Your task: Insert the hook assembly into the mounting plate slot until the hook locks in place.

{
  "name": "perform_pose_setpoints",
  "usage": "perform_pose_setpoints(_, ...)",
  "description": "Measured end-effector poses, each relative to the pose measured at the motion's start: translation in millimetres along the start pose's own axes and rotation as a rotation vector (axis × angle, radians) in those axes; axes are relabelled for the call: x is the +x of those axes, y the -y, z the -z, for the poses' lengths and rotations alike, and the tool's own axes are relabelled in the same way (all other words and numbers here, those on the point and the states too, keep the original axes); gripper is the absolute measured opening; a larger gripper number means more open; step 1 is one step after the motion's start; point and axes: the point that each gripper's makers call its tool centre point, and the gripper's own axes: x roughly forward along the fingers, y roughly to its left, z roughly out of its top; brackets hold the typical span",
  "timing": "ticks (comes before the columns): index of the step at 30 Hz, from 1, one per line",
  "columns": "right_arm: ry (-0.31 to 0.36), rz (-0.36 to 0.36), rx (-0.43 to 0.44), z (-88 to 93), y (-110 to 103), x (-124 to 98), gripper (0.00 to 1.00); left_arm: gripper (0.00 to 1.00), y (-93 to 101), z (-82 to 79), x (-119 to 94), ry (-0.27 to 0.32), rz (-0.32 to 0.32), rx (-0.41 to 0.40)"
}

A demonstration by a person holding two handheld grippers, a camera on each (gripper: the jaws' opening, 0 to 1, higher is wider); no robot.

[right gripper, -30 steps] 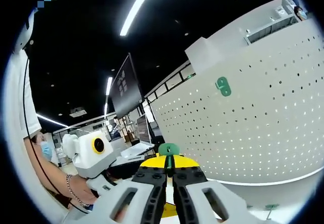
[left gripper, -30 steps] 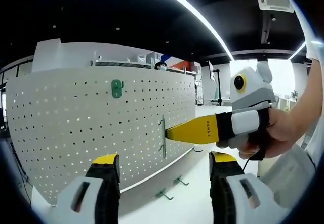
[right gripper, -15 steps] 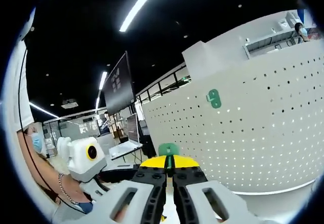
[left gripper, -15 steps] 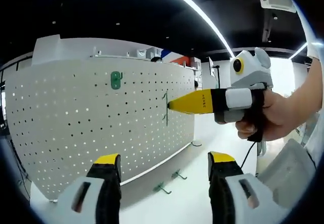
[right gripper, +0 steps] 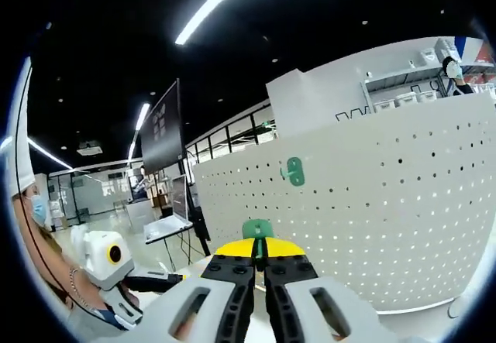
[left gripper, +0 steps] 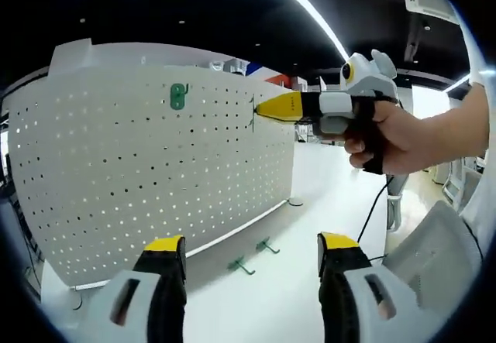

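While the white pegboard stands ahead of both grippers as the mounting plate, the job looks only partly done: one green hook already hangs high on its face, up and to the left of the right gripper's tip in the left gripper view, and the same mounted hook shows just above the right gripper's jaws in its own view. Two spare hooks lie on the white table at the board's foot, between and beyond the left gripper's jaws, so more insertion appears to remain.

The right gripper, held in the person's hand, has its yellow jaws pressed together on a thin green hook assembly, whose edge sits right at the board's surface; whether it has entered a slot or locked I cannot tell. The left gripper hangs low with its jaws wide apart, holding and touching nothing.
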Motion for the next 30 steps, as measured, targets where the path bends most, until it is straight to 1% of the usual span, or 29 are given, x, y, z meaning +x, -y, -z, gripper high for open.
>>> perform_pose_setpoints(3,0.01,0.021,-0.009,-6.9,7.2,0.8,0.0,0.7,1.3,7.3,-2.6,-0.019,0.004,0.002)
perform_pose_setpoints(6,0.016,0.036,-0.015,-11.1,12.2,1.9,0.0,0.7,0.2,10.2,-5.0,-0.024,-0.001,-0.009)
perform_pose_setpoints(16,0.028,0.096,-0.034,-25.6,30.6,8.7,0.0,0.69,4.0,22.3,-13.9,-0.053,0.015,-0.003)
perform_pose_setpoints(19,0.031,0.109,-0.039,-28.8,34.7,11.0,0.0,0.69,3.6,26.6,-16.8,-0.062,0.014,-0.007)
perform_pose_setpoints(27,0.035,0.174,-0.055,-36.7,49.1,19.8,0.0,0.69,2.8,34.9,-22.0,-0.084,0.015,-0.027)
perform_pose_setpoints(30,0.037,0.186,-0.06,-39.9,51.6,24.6,0.0,0.69,2.5,38.9,-24.0,-0.094,0.016,-0.037)
